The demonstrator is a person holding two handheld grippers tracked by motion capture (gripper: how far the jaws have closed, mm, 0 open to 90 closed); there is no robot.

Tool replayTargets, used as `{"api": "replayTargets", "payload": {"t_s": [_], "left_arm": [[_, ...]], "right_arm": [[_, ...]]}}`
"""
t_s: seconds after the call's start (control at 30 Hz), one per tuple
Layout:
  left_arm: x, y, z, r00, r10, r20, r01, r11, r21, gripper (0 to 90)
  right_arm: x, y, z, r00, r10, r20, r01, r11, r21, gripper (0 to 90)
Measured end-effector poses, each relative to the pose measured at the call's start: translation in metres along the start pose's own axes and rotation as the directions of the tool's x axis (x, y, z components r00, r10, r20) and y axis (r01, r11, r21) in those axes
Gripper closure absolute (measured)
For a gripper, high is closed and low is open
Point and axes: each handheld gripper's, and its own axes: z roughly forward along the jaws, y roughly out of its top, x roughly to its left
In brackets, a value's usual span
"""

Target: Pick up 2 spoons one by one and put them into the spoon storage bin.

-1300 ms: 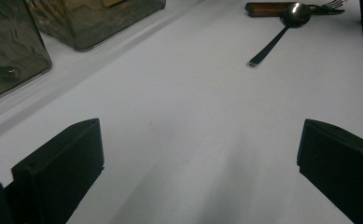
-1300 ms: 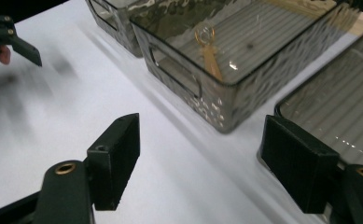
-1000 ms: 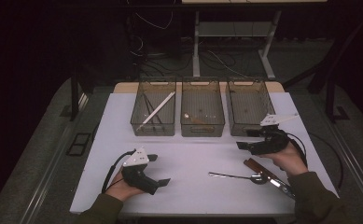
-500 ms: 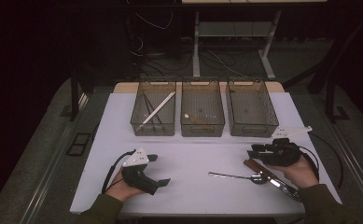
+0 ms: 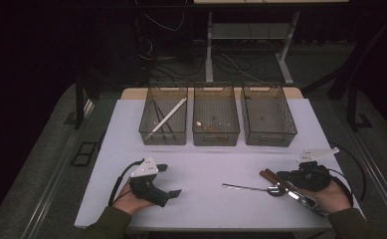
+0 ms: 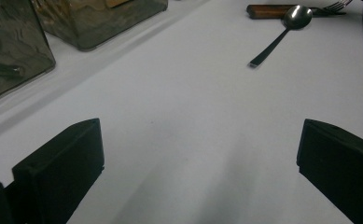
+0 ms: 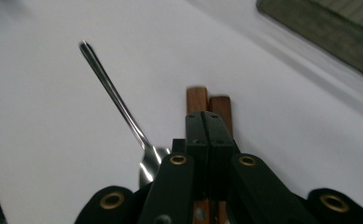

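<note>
My left gripper (image 5: 168,180) rests on the white table (image 5: 211,164) at the near left, jaws wide open and nothing between them; in the left gripper view (image 6: 200,140) bare tabletop lies between them. My right gripper (image 5: 282,175) lies at the near right with its jaws shut (image 7: 208,119), their tips just above two wooden knife handles (image 7: 209,103). A steel spoon (image 5: 250,188) lies to the left of the handles (image 5: 267,175), its bowl near them. The left gripper view also shows the spoon (image 6: 276,36), a wooden handle (image 6: 266,10) and a fork (image 6: 333,5).
Three translucent bins stand in a row at the back of the table: the left bin (image 5: 146,132) holds a white stick and dark utensils, the middle bin (image 5: 216,137) a few small items, and the right bin (image 5: 270,137) little that I can make out.
My right gripper has come back from near the right bin toward the near right edge and dropped low over the wooden handles. The left gripper and the spoon have stayed put.
</note>
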Motion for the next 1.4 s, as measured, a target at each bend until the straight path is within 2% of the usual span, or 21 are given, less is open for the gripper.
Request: {"api": "replayTargets", "payload": {"t_s": [0.13,0.37,0.6,0.8,0.9,0.97,1.03,1.13,1.23,1.4], "left_arm": [[0.001,0.000,0.000,1.0000,-0.004,-0.002,0.004,1.0000,-0.004,0.0],[0.002,0.000,0.000,0.9999,-0.010,-0.003,0.010,1.0000,0.000,0.0],[0.001,0.000,0.000,0.9999,-0.011,-0.003,0.011,0.9999,-0.001,0.0],[0.001,0.000,0.000,1.0000,-0.008,-0.002,0.008,1.0000,-0.003,0.0],[0.001,0.000,0.000,1.0000,-0.005,-0.001,0.005,1.0000,-0.001,0.0],[0.001,0.000,0.000,1.0000,-0.005,0.000,0.005,1.0000,-0.001,0.0],[0.001,0.000,0.000,1.0000,-0.005,0.000,0.005,1.0000,-0.001,0.0],[0.001,0.000,0.001,1.0000,-0.004,0.001,0.004,1.0000,0.001,0.1],[0.001,0.000,0.001,1.0000,-0.004,0.000,0.004,1.0000,0.002,0.1],[0.001,0.000,0.002,1.0000,-0.005,0.002,0.005,1.0000,0.000,0.1]], "right_arm": [[-0.002,-0.009,-0.002,0.9998,0.012,0.014,-0.012,1.000,0.017,90.0],[-0.003,-0.017,0.000,0.9999,0.014,0.009,-0.014,0.998,0.057,90.0],[0.004,-0.017,0.004,0.9998,0.008,-0.019,-0.007,0.996,0.085,90.0],[0.010,-0.017,0.009,0.9988,-0.018,-0.046,0.023,0.994,0.106,90.0],[0.011,-0.017,0.008,0.9987,-0.023,-0.044,0.028,0.994,0.102,89.8],[0.010,-0.016,0.004,0.9995,-0.002,-0.033,0.004,0.997,0.079,88.7],[0.007,-0.016,-0.001,0.9994,0.013,-0.032,-0.012,0.999,0.041,85.9],[0.009,-0.018,-0.006,0.9985,0.030,-0.046,-0.030,0.999,0.016,78.3],[0.014,-0.019,-0.005,0.9986,0.017,-0.050,-0.017,1.000,0.007,69.7],[0.019,-0.019,0.004,0.9975,0.009,-0.070,-0.006,0.999,0.032,58.9]]}}
